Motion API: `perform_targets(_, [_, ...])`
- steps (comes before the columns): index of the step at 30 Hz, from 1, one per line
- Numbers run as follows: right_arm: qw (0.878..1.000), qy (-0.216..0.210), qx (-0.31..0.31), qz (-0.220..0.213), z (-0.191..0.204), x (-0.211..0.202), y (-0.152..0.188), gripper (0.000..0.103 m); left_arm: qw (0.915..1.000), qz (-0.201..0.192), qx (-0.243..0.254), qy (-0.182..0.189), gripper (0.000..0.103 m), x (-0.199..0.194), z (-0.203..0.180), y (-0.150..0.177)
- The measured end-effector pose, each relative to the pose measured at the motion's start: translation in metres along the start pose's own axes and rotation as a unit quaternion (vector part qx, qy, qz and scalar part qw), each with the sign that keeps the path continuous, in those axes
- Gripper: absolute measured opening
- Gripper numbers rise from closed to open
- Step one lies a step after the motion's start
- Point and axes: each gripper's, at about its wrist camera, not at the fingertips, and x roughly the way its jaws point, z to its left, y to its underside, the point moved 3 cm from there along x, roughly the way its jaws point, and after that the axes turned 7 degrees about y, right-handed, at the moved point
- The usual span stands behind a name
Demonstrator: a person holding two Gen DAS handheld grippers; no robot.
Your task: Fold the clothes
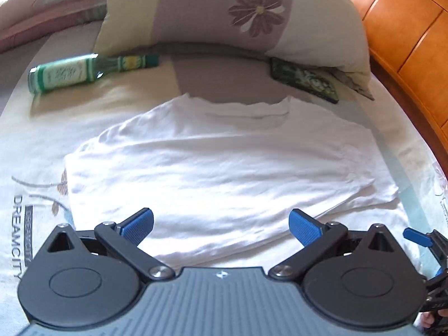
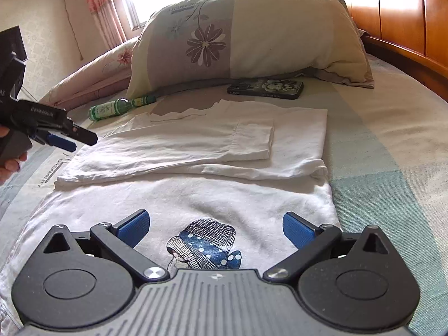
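The white shirt lies flat on the bed, partly folded: its sides are turned in over the middle, with one sleeve lying on top, and its collar points toward the pillow. The near part of the shirt shows a printed figure in a blue dotted hat, right between the right gripper's fingers. In the left wrist view the shirt fills the middle of the bed, bright and creased, with its neckline at the far edge. The left gripper hangs over the near hem, its blue pads spread wide and holding nothing. The right gripper hangs over the printed end, its pads equally wide apart and empty. From the right wrist camera the left gripper shows at the left edge of the shirt, held by a hand; from that side I cannot tell how its pads stand. Past the collar a green bottle lies on its side to the left, and a dark phone lies flat to the right, both just in front of the flowered pillow. A wooden headboard runs along the right side, and curtains hang by a bright window behind.
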Motion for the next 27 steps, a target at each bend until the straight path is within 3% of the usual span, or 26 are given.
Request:
perform_targets(4, [1.000, 0.008, -0.011, 0.000, 0.003, 0.002, -0.001, 0.103, 0.9973, -0.022, -0.070, 0.008, 0.102, -0.001, 0.047, 0.024])
perform_targets(7, [1.000, 0.003, 0.004, -0.002, 0.002, 0.003, -0.005, 0.103, 0.9933, -0.049, -0.103, 0.020, 0.102, -0.022, 0.055, 0.029])
perform_targets(14, [1.000, 0.004, -0.028, 0.010, 0.016, 0.005, -0.004, 0.103, 0.9940, -0.072, -0.080, 0.018, 0.102, -0.043, 0.026, 0.047])
perform_targets(16, [0.999, 0.010, -0.041, 0.019, 0.022, 0.004, -0.001, 0.103, 0.9955, -0.077, -0.055, 0.008, 0.102, -0.048, 0.009, 0.060])
perform_targets(19, [0.997, 0.037, -0.068, 0.014, 0.033, -0.011, 0.006, 0.103, 0.9953, -0.088, 0.020, -0.035, 0.102, -0.057, -0.020, 0.084])
perform_targets(21, [0.996, 0.058, -0.071, 0.007, 0.042, -0.028, 0.014, 0.103, 0.9903, -0.097, 0.076, -0.063, 0.102, -0.061, -0.039, 0.102])
perform_targets(23, [0.996, 0.052, -0.070, 0.005, 0.050, -0.043, 0.027, 0.103, 0.9854, -0.095, 0.120, -0.075, 0.102, -0.058, -0.053, 0.121])
perform_targets(27, [0.994, 0.061, -0.092, 0.026, 0.065, -0.060, 0.054, 0.103, 0.9789, -0.071, 0.169, -0.090, 0.102, -0.049, -0.068, 0.163])
